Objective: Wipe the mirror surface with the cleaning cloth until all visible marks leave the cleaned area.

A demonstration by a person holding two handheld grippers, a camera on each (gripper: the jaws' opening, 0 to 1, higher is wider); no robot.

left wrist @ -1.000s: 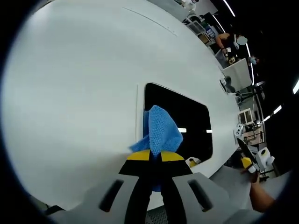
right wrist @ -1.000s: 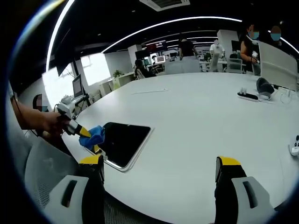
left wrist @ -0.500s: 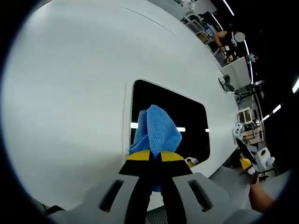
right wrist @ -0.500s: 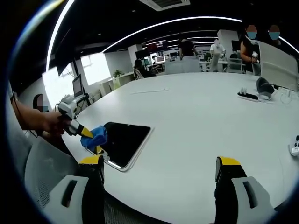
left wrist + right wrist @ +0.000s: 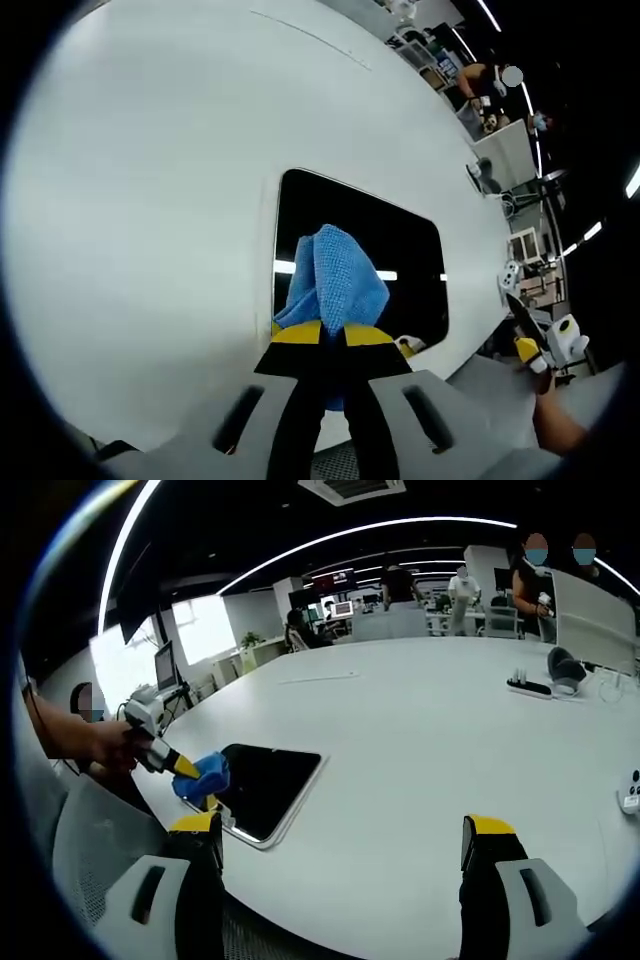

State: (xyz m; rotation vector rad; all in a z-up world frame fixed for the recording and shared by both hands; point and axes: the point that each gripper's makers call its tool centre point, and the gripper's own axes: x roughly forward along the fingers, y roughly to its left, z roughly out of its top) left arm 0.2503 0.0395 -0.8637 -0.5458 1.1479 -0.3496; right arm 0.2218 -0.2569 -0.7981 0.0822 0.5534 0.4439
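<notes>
The blue cleaning cloth, pinched in the closed left gripper, had been carried further onto the mirror on the white worktop (wiping underway); the right gripper was held wide open, empty.

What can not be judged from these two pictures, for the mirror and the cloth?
- Marks on the mirror: in the left gripper view its face reflects dark, and the blue cloth covers its near part.
- In the right gripper view the mirror is too small for marks.
- Whether the cloth touches the glass: the left gripper hides its underside.
</notes>
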